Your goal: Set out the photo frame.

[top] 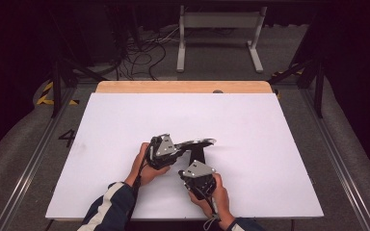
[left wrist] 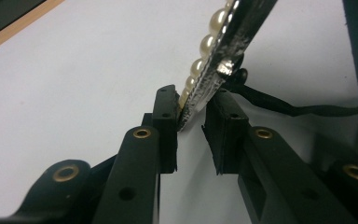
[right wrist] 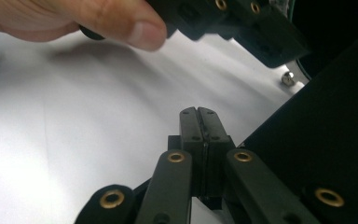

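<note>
A silvery oval frame [top: 201, 142] with a row of pearls [left wrist: 205, 44] along its rim hangs tilted over the white sheet, a black prop [top: 197, 155] under it. My left gripper [top: 179, 147] grips its near edge: in the left gripper view [left wrist: 193, 105] one pad lies on the pearl side and the other on the silver back. A thin black cord [left wrist: 279, 106] trails behind the frame. My right gripper [top: 195, 167] sits just below the prop, its jaws [right wrist: 198, 112] shut with nothing between them and a black panel [right wrist: 335, 140] close on their right.
The white sheet [top: 125, 125] covers a wooden table [top: 183, 87]. A hand [right wrist: 98, 21] and the other gripper [right wrist: 242, 23] hang above my right jaws. A grey metal stand [top: 219, 33] and cables lie on the floor beyond.
</note>
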